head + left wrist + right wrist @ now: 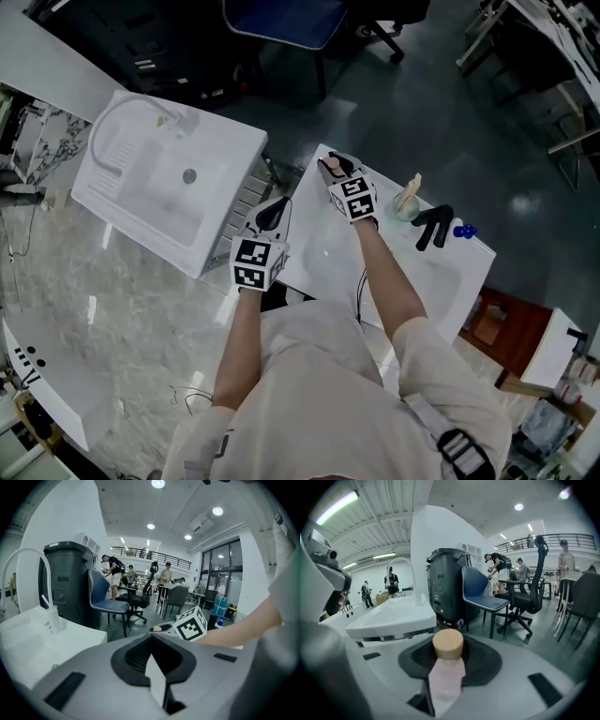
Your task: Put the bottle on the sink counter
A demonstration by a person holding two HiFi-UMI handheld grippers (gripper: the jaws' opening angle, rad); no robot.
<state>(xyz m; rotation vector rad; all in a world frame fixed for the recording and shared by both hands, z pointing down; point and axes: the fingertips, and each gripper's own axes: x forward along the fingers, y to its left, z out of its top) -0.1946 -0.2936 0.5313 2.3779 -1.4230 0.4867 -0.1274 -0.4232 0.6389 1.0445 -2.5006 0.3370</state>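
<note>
A pale pink bottle (446,674) with a round wooden cap (448,643) stands between the jaws of my right gripper (446,686), which is shut on it. In the head view the right gripper (331,168) hangs over the far corner of a white basin counter (319,253), and the cap (328,167) shows at its tip. The white sink counter (169,183) with its curved faucet (108,141) lies to the left. My left gripper (273,210) hovers between the two sinks, jaws together with nothing in them (157,674).
On the right basin stand a black faucet (433,226), a beige object (409,196) and a small blue item (462,230). A dark bin (446,585), a blue chair (480,596) and black office chairs (529,599) stand beyond. People move about far off.
</note>
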